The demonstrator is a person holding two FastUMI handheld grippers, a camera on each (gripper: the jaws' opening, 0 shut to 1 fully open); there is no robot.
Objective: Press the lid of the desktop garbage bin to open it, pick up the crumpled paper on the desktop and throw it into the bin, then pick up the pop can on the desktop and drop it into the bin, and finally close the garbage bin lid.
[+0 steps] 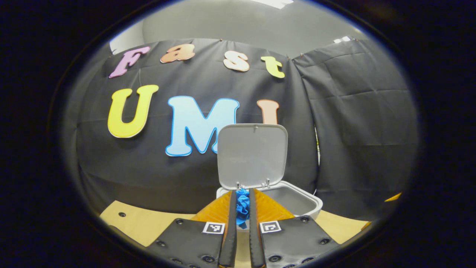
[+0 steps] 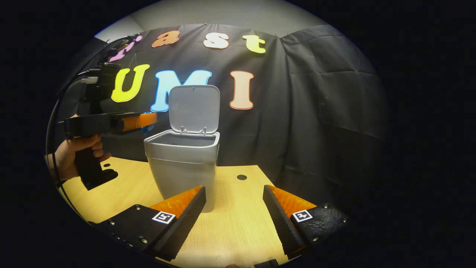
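Grey plastic bin [image 2: 183, 167] stands on the wooden table [image 2: 238, 223], lid [image 2: 194, 108] raised upright. Left gripper [image 1: 242, 208] has its jaws nearly closed, both fingers pressing on the blue crumpled paper [image 1: 242, 205], held above and just short of the bin's open mouth. Right gripper [image 2: 234, 216] hangs low over the table beside the bin's base, jaws wide apart, holding nothing

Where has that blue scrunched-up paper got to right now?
The crumpled paper is pinched in the left gripper, held just short of the open garbage bin, below its raised lid.
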